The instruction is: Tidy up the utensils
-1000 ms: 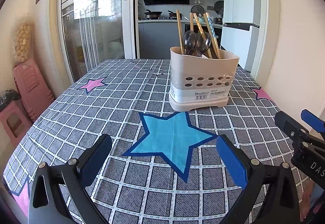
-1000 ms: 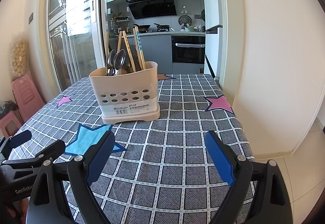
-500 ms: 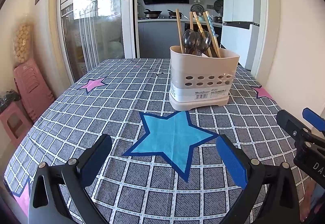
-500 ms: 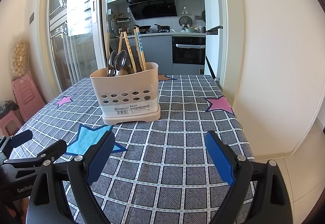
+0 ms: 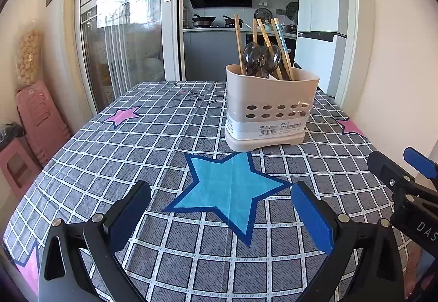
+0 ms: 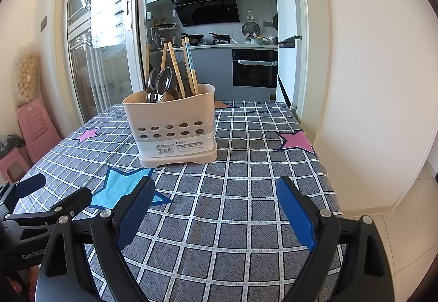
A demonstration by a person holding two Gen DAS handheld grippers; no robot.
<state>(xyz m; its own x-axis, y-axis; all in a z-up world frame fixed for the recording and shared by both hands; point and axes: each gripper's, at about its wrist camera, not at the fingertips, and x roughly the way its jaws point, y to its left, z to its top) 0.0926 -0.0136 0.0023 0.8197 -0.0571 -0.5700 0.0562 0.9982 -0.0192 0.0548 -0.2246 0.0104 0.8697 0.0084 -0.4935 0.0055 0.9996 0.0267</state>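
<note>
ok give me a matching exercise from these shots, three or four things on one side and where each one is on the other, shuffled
Things:
1. chopsticks
2. utensil holder
3. blue star
4. pink stools

Places:
A. printed on the tablecloth, nearer the camera than the holder
B. stacked on the floor by the left wall
C. standing upright inside the holder with the spoons
D. standing on the checked tablecloth, beyond both open claws

Pairs: 1-C, 2-D, 3-A, 4-B

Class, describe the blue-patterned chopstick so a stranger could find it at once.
On the checked tablecloth stands a beige utensil holder. Chopsticks and spoons rise from it. The blue-patterned chopstick leans furthest right; the plain wooden chopsticks lack markings.
</note>
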